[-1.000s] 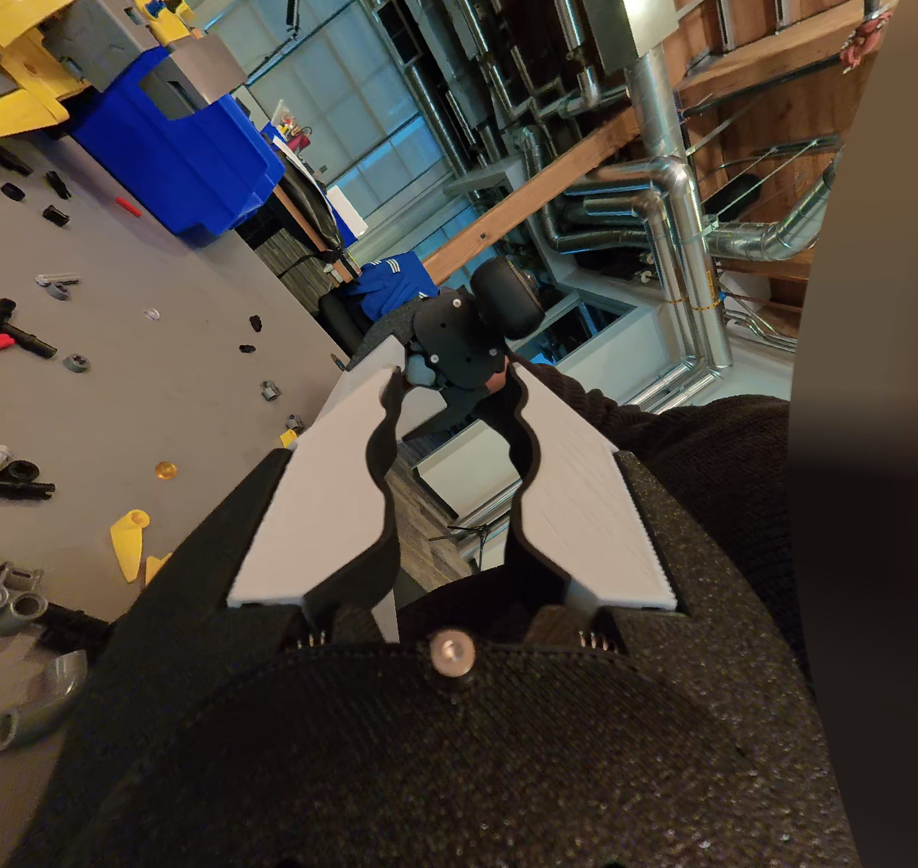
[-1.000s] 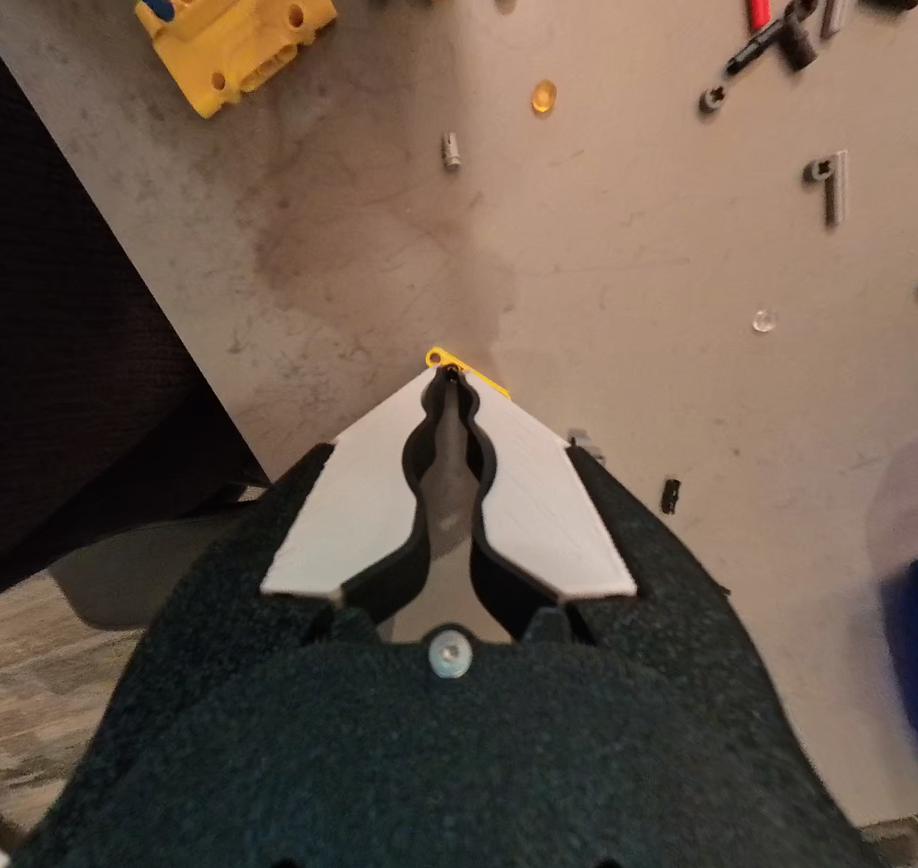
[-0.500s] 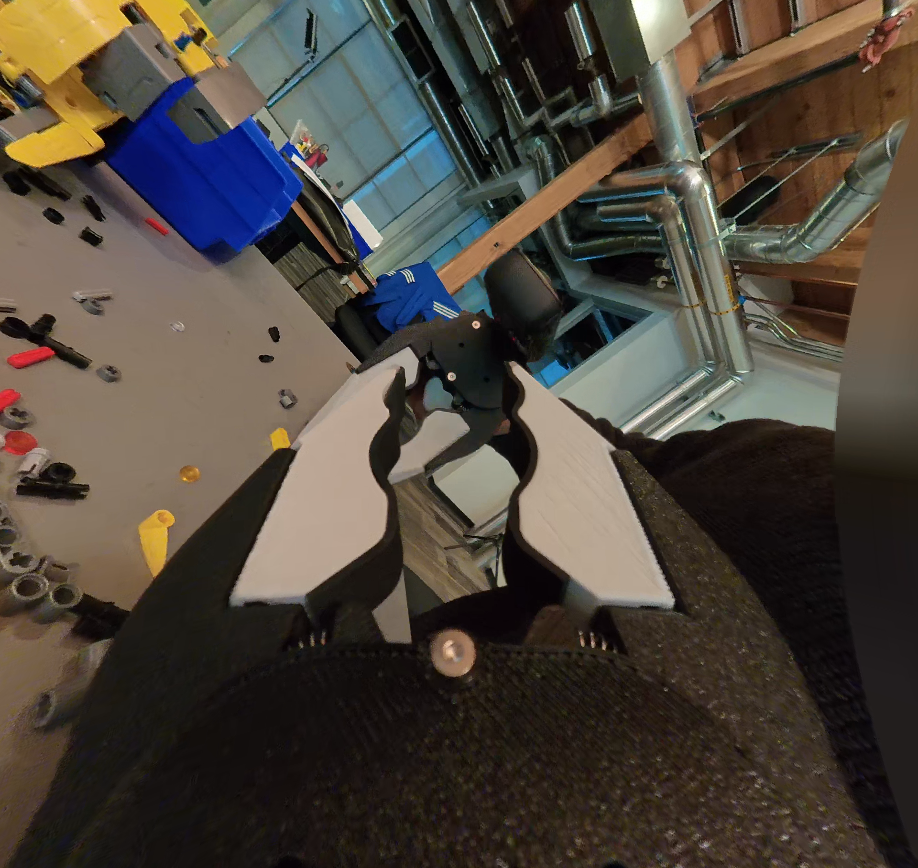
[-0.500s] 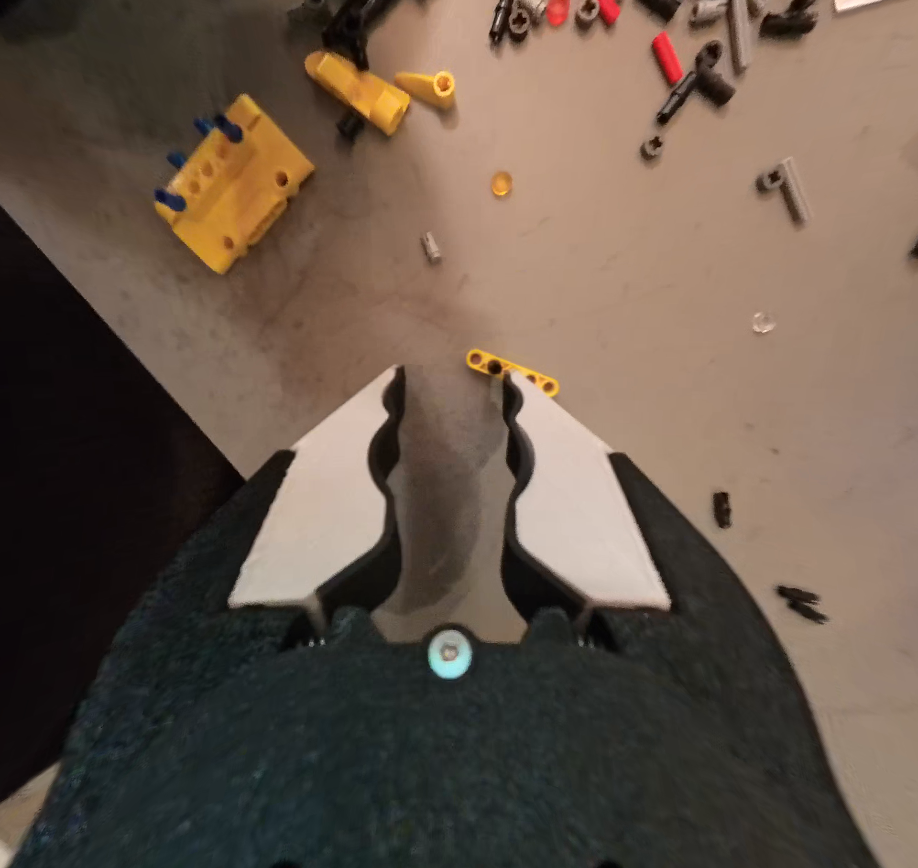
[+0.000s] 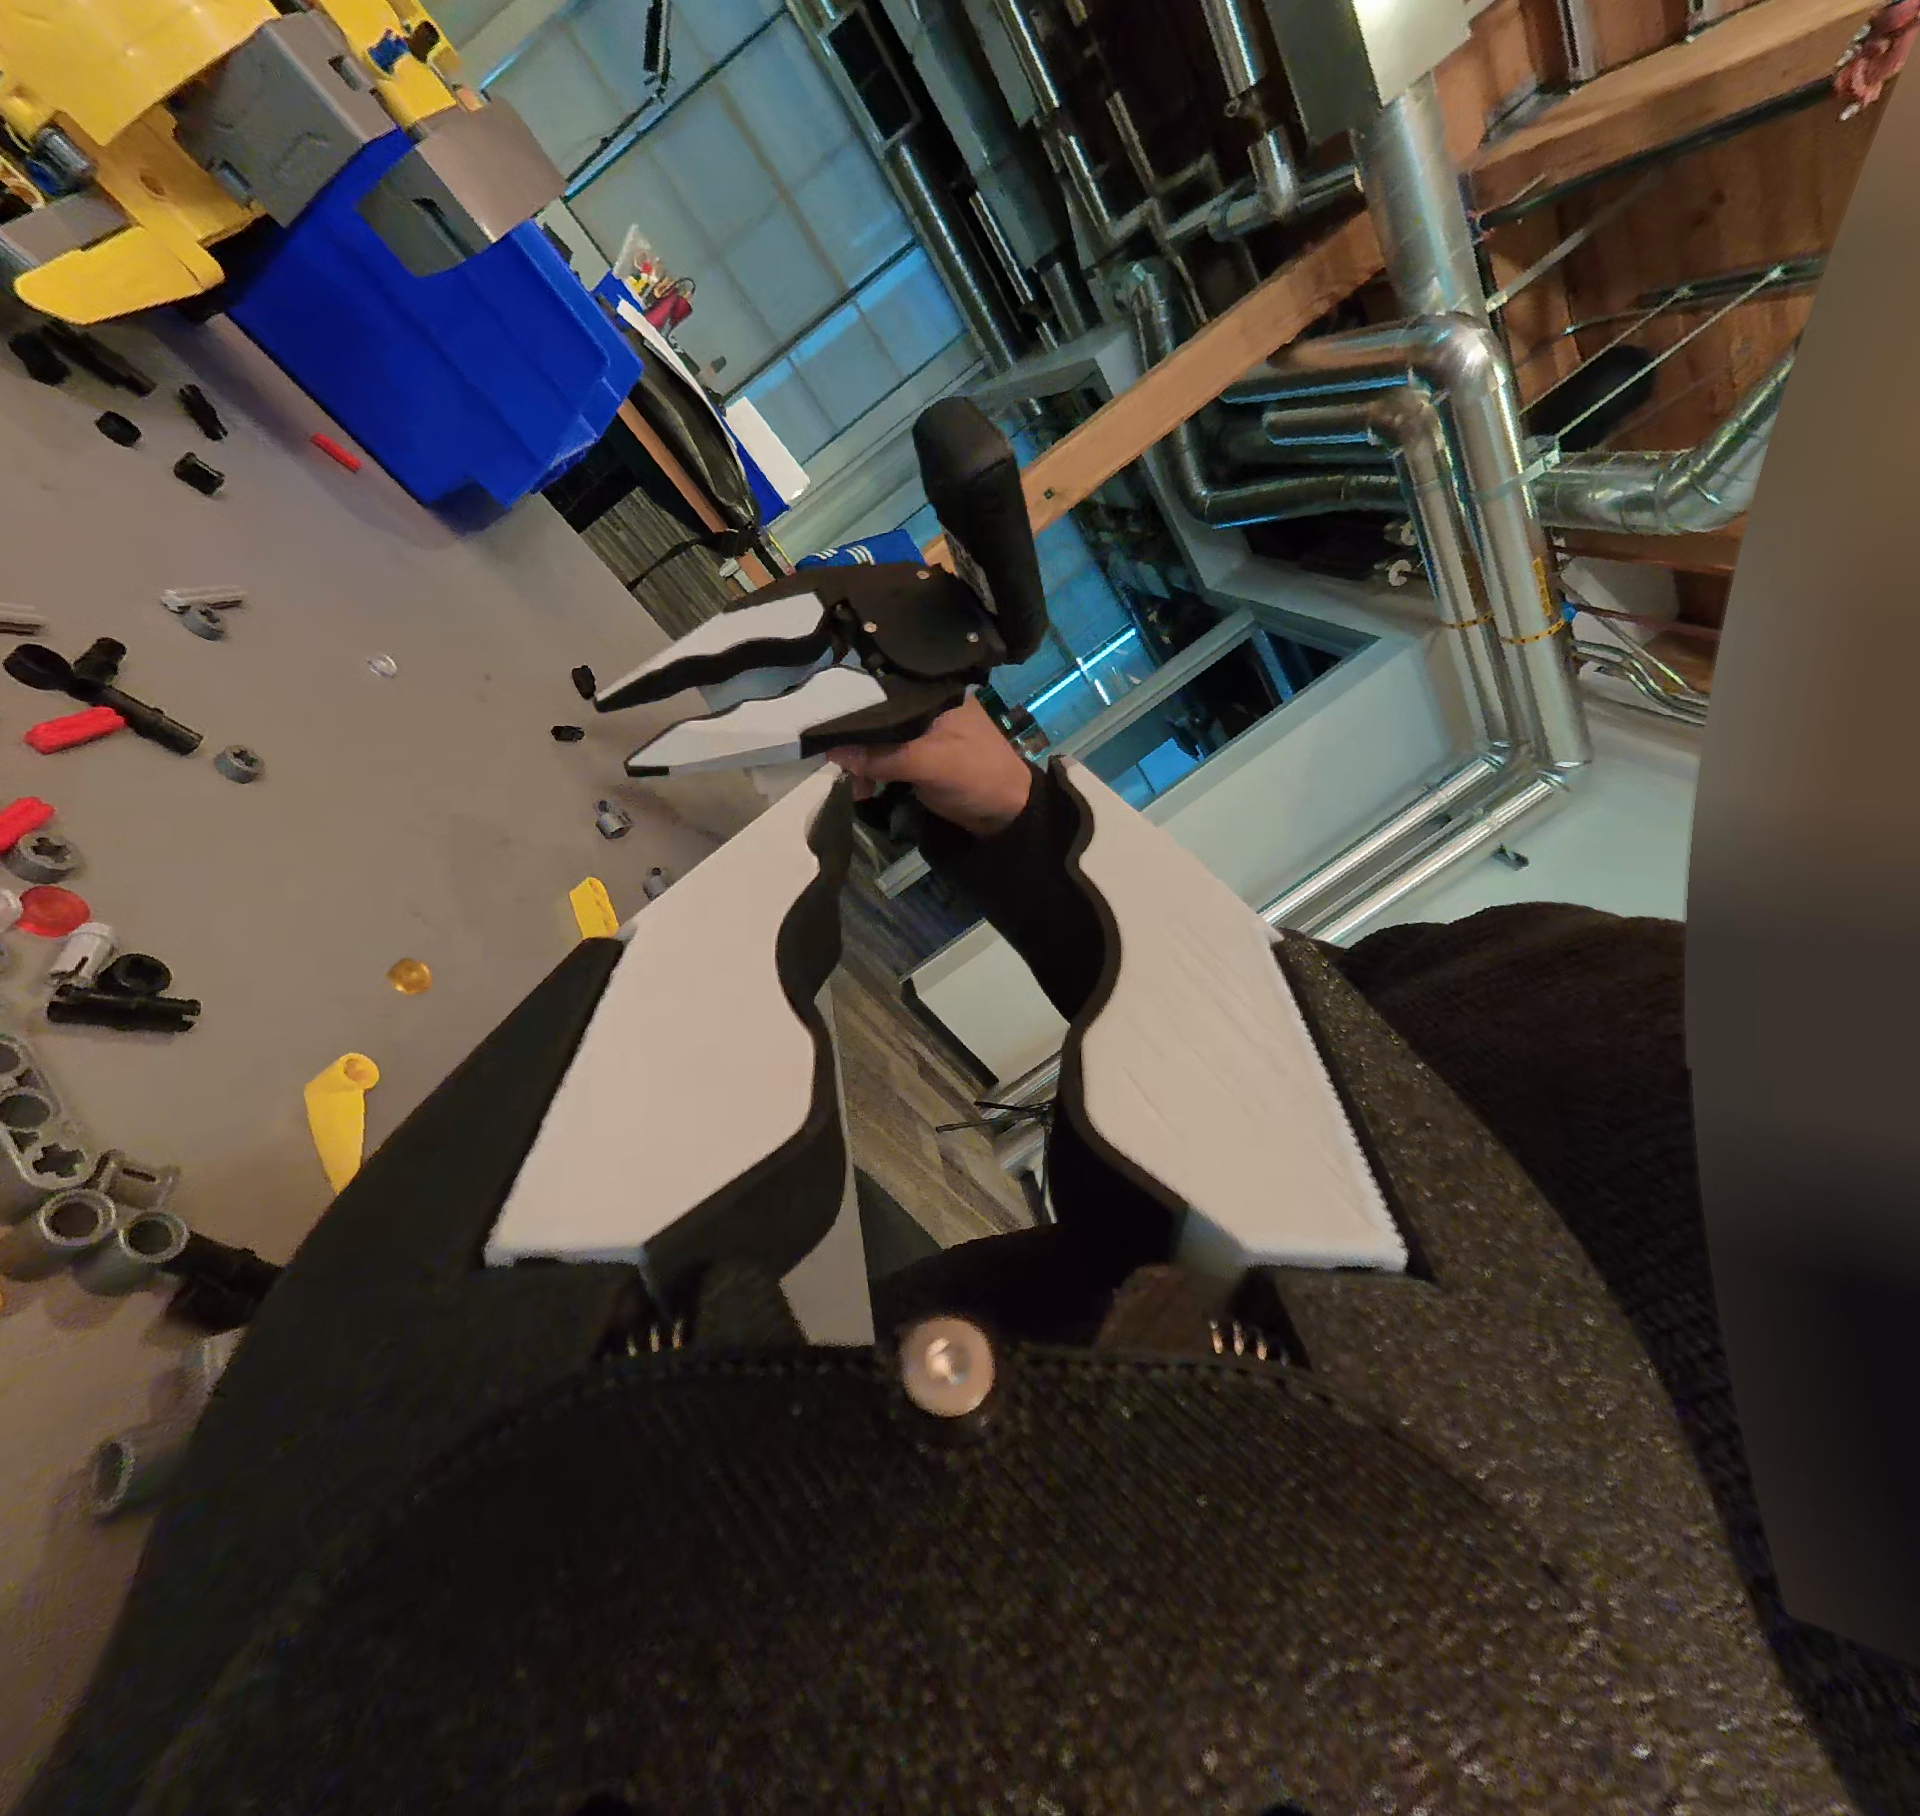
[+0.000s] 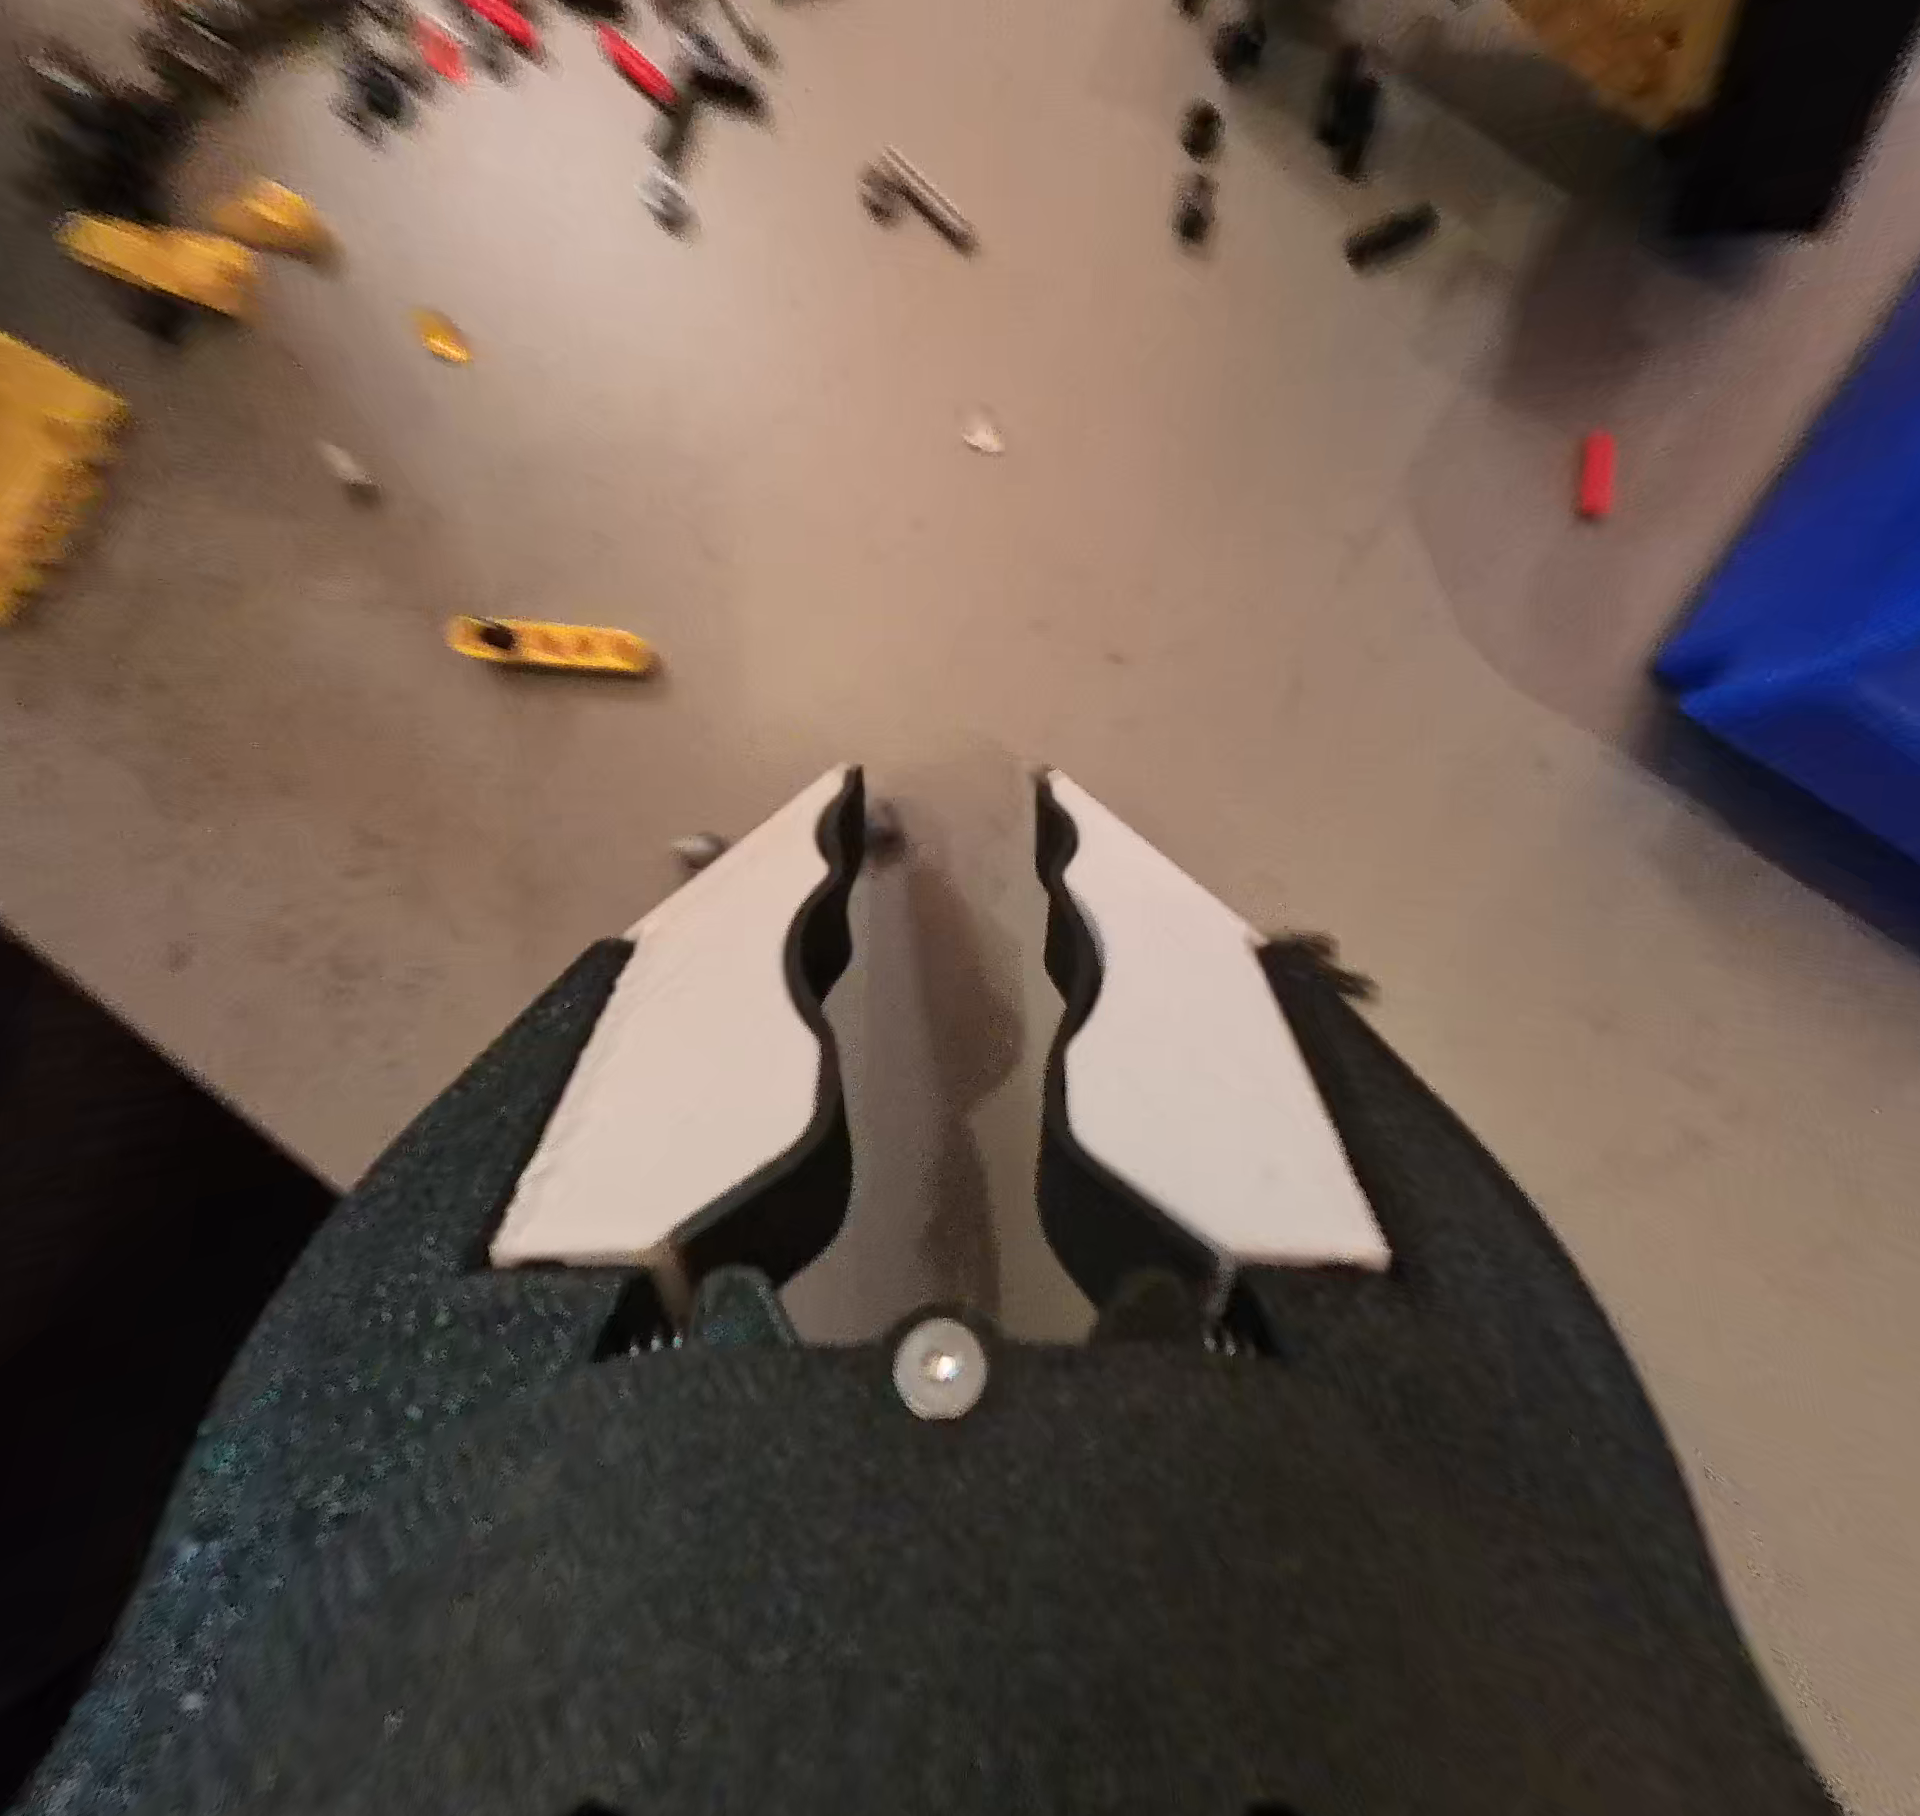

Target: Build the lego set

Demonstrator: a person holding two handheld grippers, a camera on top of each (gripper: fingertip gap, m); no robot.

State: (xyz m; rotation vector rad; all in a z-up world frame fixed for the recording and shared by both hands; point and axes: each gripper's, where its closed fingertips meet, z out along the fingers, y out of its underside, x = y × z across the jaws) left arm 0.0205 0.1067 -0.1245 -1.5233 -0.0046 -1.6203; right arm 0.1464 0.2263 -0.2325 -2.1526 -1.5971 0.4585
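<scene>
My right gripper [image 6: 948,779] is open and empty, hovering over the grey table [image 6: 1039,571]. A thin yellow beam with holes [image 6: 551,646] lies flat on the table ahead and to its left, apart from the fingers. A small grey pin [image 6: 696,847] lies beside the left finger. This view is motion-blurred. My left gripper [image 5: 945,779] is open and empty, held off the table edge and pointing at the room. The left wrist view also shows the right gripper [image 5: 618,732], held by a hand [image 5: 935,769], with its tips above the table.
A blue bin [image 6: 1818,623] stands at the right, also in the left wrist view [image 5: 416,364], beside a yellow and grey model [image 5: 156,52]. Several loose red, black, grey and yellow parts lie at the far side [image 6: 623,52]. A yellow block [image 6: 42,467] is at the left. A red pin [image 6: 1597,488] lies near the bin. One gripper's finger ends stand about 20 cm off the other's.
My right gripper was shut on the yellow beam; it has opened, left the beam on the table, and moved up and right. The left gripper has stayed open.
</scene>
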